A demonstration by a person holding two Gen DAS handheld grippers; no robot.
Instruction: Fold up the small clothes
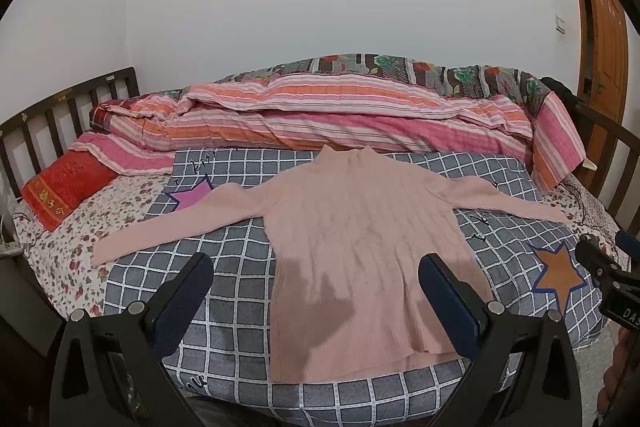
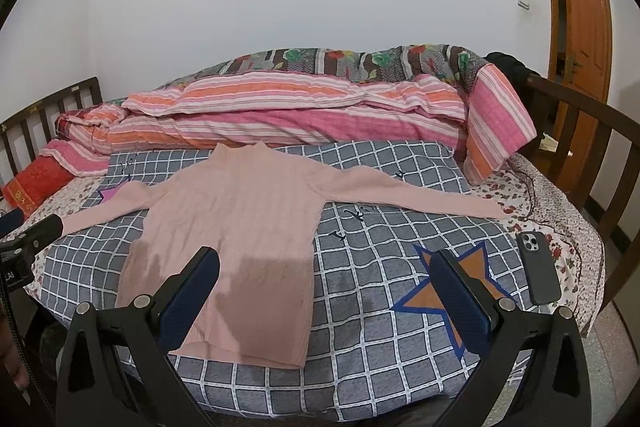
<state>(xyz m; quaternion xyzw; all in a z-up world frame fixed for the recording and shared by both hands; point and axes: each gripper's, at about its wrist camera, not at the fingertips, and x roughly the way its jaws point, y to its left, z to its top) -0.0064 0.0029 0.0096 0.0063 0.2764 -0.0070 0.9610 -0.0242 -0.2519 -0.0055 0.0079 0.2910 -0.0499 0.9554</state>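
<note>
A pink ribbed sweater (image 1: 360, 235) lies flat on the grey checked blanket (image 1: 224, 247), collar toward the far wall, both sleeves spread out sideways. It also shows in the right wrist view (image 2: 236, 239). My left gripper (image 1: 316, 267) is open and empty, hovering above the sweater's lower body. My right gripper (image 2: 326, 267) is open and empty, above the sweater's lower right edge and the blanket (image 2: 380, 267). The right gripper shows at the right edge of the left wrist view (image 1: 604, 263); the left one shows at the left edge of the right wrist view (image 2: 28, 243).
A rolled striped pink quilt (image 1: 320, 115) lies along the back of the bed. A red pillow (image 1: 60, 187) is at the far left. A dark phone (image 2: 538, 267) lies on the floral sheet at the right. Wooden bed rails (image 2: 580, 139) stand on both sides.
</note>
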